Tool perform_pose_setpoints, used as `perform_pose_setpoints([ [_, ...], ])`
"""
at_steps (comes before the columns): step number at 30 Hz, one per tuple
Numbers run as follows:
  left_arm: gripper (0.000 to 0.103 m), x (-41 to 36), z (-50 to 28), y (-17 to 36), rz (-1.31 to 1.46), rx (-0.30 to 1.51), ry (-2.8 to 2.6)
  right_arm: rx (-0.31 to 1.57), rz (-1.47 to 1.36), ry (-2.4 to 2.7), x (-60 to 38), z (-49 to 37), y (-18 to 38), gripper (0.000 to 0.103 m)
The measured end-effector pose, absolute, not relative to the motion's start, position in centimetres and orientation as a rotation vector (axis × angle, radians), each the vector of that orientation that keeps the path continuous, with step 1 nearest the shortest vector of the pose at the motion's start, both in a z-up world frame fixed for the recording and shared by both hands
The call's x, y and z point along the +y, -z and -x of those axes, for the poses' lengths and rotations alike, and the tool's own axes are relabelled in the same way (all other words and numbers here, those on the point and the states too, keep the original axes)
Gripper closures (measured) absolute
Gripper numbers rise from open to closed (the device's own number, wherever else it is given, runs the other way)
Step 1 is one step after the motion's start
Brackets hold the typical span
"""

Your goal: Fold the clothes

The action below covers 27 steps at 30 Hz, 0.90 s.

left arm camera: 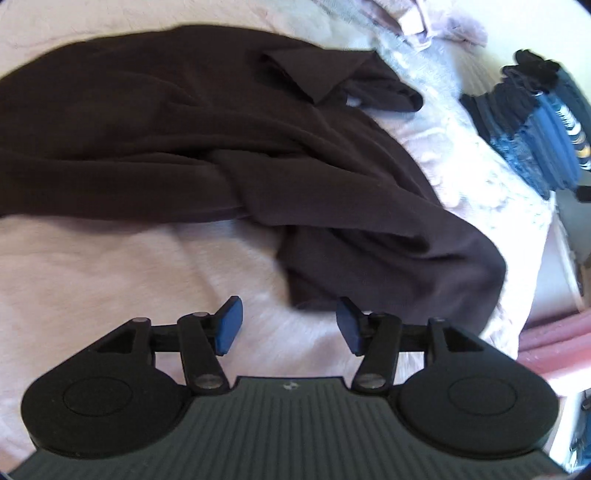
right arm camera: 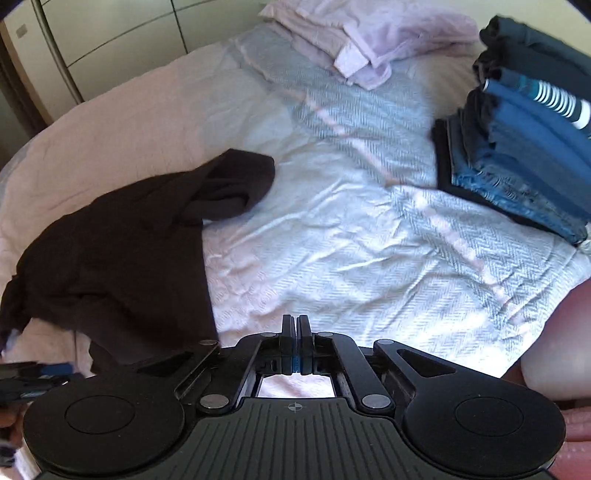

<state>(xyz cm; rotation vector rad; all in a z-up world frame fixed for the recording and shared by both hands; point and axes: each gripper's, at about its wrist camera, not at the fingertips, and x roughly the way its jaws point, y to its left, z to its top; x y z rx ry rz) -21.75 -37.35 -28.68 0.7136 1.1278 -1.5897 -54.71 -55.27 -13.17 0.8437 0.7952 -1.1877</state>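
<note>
A dark brown garment lies spread and rumpled on the pale bedspread, with a collar-like flap near its far end. My left gripper hovers over the bedspread just short of the garment's near corner. It is open, and nothing is between its blue pads. In the right wrist view the same garment lies to the left. My right gripper is shut over bare bedspread, beside the garment's right edge, with no cloth showing between its fingers.
A stack of folded blue and dark clothes sits at the bed's right side. A crumpled lilac garment lies at the far end. White wardrobe doors stand beyond the bed. Reddish-pink fabric borders the right edge.
</note>
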Motion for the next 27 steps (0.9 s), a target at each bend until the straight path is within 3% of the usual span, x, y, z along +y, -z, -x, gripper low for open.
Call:
perform_pose_setpoints([
  [3,0.047,-38.2,23.7,30.0,-0.735,1.103,1.545,0.811,-0.901,1.072,-56.0,55.4,15.4,0.103],
  [4,0.055,-38.2,23.9,30.0,-0.729,1.097,1.55,0.826,-0.916,1.029,-55.8,54.9,16.7,0.103],
  [5,0.089,-38.2,23.8,30.1,-0.718,1.096,1.561,0.834,-0.941,0.98,-55.6,54.5,18.0,0.103],
  [6,0.099,-38.0,23.6,29.8,-0.71,1.096,1.565,0.841,-0.966,0.929,-55.4,54.2,19.4,0.103],
  [7,0.099,-37.7,23.3,29.3,-0.704,1.096,1.564,0.849,-0.98,0.88,-55.0,53.7,20.7,0.1],
  [9,0.1,-36.5,23.0,27.3,-0.711,1.045,1.566,0.841,-1.018,0.793,-54.4,52.8,23.1,0.075],
  [10,0.1,-35.9,22.8,26.2,-0.716,1.015,1.566,0.825,-1.045,0.757,-54.4,52.5,24.1,0.045],
  [11,0.1,-35.1,22.4,25.0,-0.725,0.992,1.56,0.808,-1.072,0.72,-54.3,52.2,25.2,0.035],
  [19,0.1,-27.6,22.3,18.1,-0.864,0.896,1.557,0.679,-1.331,0.558,-54.3,50.6,32.4,0.037],
  [20,0.1,-26.8,22.9,17.7,-0.879,0.897,1.566,0.67,-1.361,0.537,-54.2,50.4,32.7,0.046],
  [21,0.1,-26.1,23.5,17.3,-0.894,0.898,1.574,0.661,-1.391,0.515,-54.0,50.2,33.0,0.048],
  [27,0.1,-22.5,25.4,18.3,-0.982,0.96,1.553,0.718,-1.391,0.494,-52.2,50.4,33.5,0.048],
])
